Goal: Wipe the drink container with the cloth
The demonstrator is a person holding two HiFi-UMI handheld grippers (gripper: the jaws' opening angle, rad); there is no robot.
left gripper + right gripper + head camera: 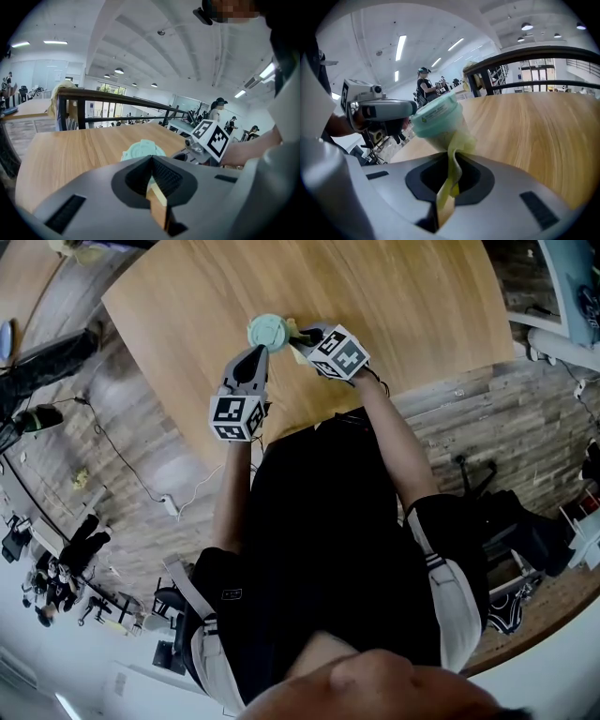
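**Desk:** Which step are you on?

**Me:** Mid-wipe, I judge. The drink container [270,331] sits over the near part of the pale wood-grain counter [403,306], between my two tools. I cannot tell whether it rests on the wood.

**Desk:** And the tools?

**Me:** My left hand-held gripper [151,164] is pressed together on a thin tan edge just below the lid [143,151]. I take that edge for the container's wall, so the left is steadying it. My right hand-held gripper [449,164] pinches the cloth [457,145], and its free fold lies against the container's side.

**Desk:** Next?

**Me:** Draw that fold round the wall, with the left pinch kept firm so nothing tips.

**Desk:** Surfaces?

**Me:** The container is tapered, with a whitish wall. Its lid is round, mint and moulded. The cloth is thin, soft, yellow and creased.
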